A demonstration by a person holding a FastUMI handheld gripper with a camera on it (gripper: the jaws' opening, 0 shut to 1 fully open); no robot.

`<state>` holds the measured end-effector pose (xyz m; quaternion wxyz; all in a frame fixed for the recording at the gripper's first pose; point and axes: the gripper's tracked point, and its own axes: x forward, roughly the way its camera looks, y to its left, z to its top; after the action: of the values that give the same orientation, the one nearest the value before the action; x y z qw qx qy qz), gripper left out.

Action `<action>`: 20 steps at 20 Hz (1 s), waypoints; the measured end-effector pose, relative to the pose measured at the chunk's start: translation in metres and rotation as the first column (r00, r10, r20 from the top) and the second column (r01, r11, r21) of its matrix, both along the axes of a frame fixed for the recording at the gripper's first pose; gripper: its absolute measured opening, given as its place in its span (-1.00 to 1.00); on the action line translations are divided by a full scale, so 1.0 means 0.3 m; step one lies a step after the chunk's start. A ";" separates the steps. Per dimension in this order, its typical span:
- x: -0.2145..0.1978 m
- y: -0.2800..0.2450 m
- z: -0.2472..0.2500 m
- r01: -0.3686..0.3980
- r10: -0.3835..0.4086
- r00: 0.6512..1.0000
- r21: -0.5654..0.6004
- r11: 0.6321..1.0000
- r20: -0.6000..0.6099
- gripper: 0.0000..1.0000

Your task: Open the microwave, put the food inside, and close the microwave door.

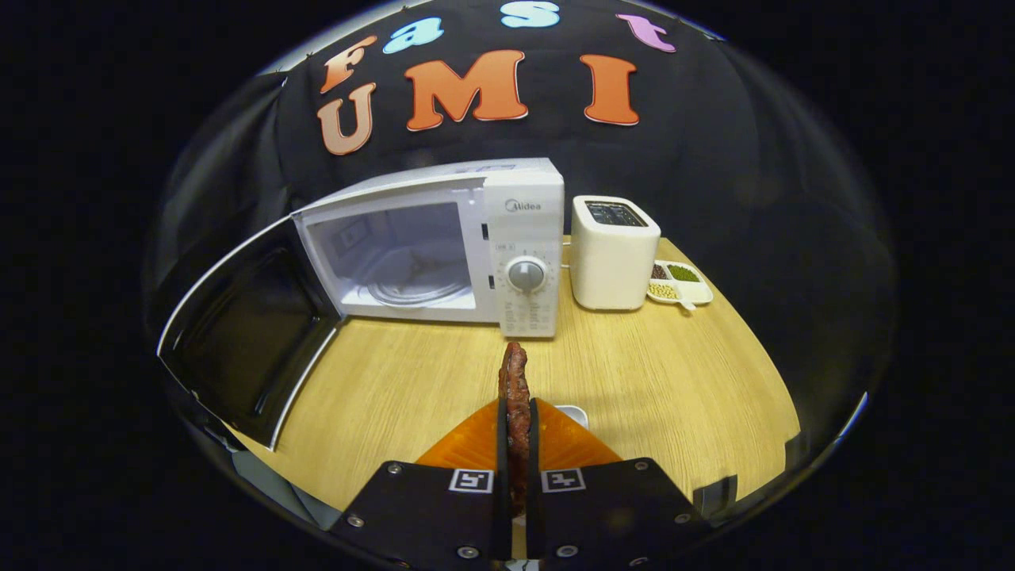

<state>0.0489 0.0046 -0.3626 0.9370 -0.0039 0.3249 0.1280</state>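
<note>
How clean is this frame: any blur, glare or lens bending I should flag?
Gripper view: sharp throughout, no motion blur; fisheye bends the wooden table edge and the open microwave door; light is even, with faint reflections in the microwave cavity; the toaster and bean dish read clearly; the gripper, shut on the reddish food strip, looms large and close.

Bright even light, sharp centre, fisheye-bent edges

Fingers [501, 444] hide the meat strip's [515, 381] lower part.
</note>
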 end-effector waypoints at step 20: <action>0.398 0.726 -0.023 0.375 -0.387 0.917 0.549 0.747 -0.101 -0.85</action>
<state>0.1683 0.2223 -0.3694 0.9061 0.3347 0.2579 0.0232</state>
